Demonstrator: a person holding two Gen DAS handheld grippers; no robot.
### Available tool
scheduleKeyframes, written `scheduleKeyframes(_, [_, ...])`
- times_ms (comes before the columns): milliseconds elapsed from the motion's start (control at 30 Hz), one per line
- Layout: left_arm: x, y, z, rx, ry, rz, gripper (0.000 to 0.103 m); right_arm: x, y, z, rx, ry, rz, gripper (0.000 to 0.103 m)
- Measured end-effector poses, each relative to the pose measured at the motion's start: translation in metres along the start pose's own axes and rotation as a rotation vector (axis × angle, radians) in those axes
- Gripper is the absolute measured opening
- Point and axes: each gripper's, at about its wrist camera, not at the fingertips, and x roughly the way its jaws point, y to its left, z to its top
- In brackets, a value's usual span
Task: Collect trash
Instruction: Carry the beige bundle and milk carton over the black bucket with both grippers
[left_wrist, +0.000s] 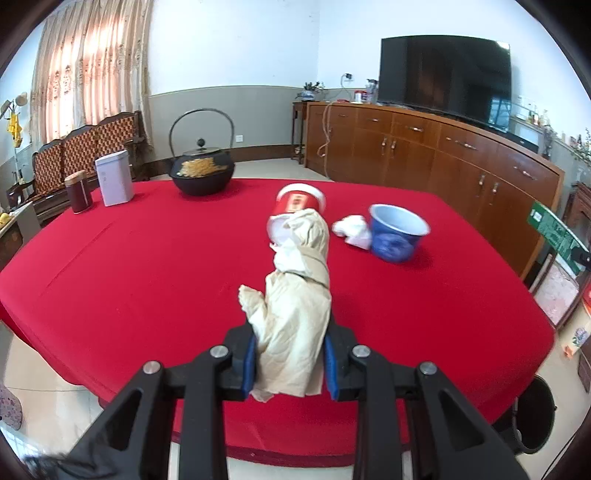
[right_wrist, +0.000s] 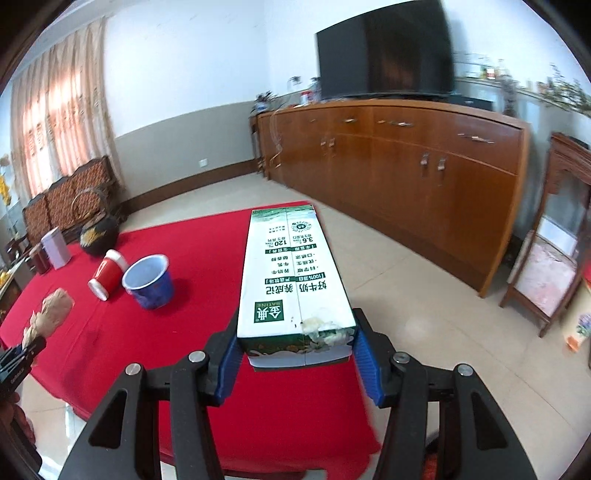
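My left gripper (left_wrist: 290, 363) is shut on a crumpled beige paper wad (left_wrist: 295, 317) held above the red tablecloth (left_wrist: 129, 277). Beyond the wad lie a red and white cup (left_wrist: 299, 203) on its side, a white crumpled tissue (left_wrist: 352, 229) and a blue paper bowl (left_wrist: 397, 236). My right gripper (right_wrist: 295, 362) is shut on a green and white milk carton (right_wrist: 291, 280), raised over the table's right edge. The right wrist view also shows the red cup (right_wrist: 107, 273), the blue bowl (right_wrist: 149, 280), and at far left the paper wad (right_wrist: 51, 310) in the left gripper (right_wrist: 22, 356).
At the table's far side stand a black iron teapot (left_wrist: 201, 173), a white tin (left_wrist: 114, 177) and a brown jar (left_wrist: 78, 192). A long wooden sideboard (right_wrist: 406, 166) with a television (left_wrist: 445, 74) lines the right wall. A dark bin (left_wrist: 535, 417) sits on the floor at the right.
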Motion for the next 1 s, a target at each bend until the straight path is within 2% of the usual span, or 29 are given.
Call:
scheduleKeyframes(300, [-0.035, -0.055, -0.008, 0.045, -0.017, -0.093, 0.03, -0.079, -0.09, -0.026, 0.077, -0.036, -0.119, 0.056])
scheduleKeyframes(567, [-0.058, -0.121, -0.02, 0.128, -0.01, -0.198, 0.03, -0.141, -0.164, -0.069, 0.166, -0.038, -0.198, 0.056])
scheduleKeyframes(700, [-0.064, -0.163, -0.023, 0.174, -0.008, -0.267, 0.03, -0.162, -0.193, -0.091, 0.2, -0.031, -0.229, 0.056])
scheduleKeyframes(1000, [-0.064, -0.257, -0.045, 0.274, 0.038, -0.422, 0.03, -0.179, -0.227, -0.136, 0.237, 0.013, -0.269, 0.056])
